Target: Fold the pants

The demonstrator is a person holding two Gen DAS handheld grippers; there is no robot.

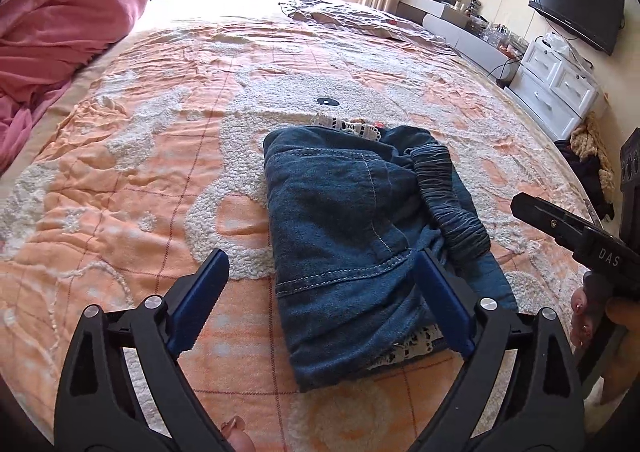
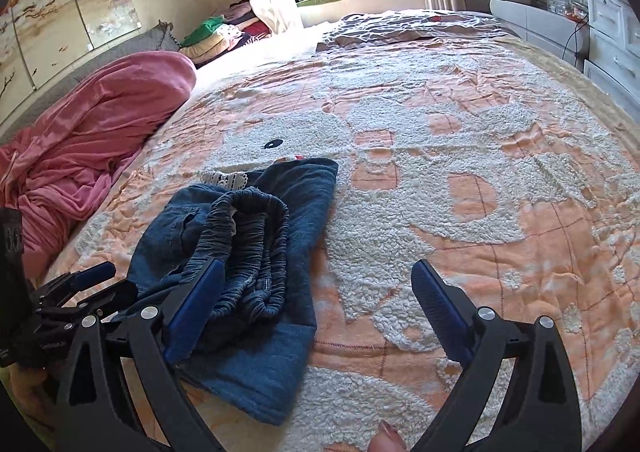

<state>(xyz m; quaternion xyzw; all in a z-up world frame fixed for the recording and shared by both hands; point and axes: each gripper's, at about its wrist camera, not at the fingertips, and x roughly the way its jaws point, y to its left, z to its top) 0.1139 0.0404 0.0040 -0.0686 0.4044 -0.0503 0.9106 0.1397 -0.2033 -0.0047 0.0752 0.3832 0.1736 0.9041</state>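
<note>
The folded denim pants (image 1: 360, 236) lie on the bedspread (image 1: 160, 155), elastic waistband (image 2: 256, 248) bunched on top. Both the left gripper (image 1: 320, 292) and the right gripper (image 2: 316, 300) are held spread, empty; the bundle could be sprung open if that waistband is snagged.

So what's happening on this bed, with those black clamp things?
A person holds a two-fingered claw in each hand and is folding a pair of blue denim pants on the peach bedspread. The pants already lie in a compact bundle, elastic waistband on top. The left claw and right claw are both open, gripping nothing.
</note>
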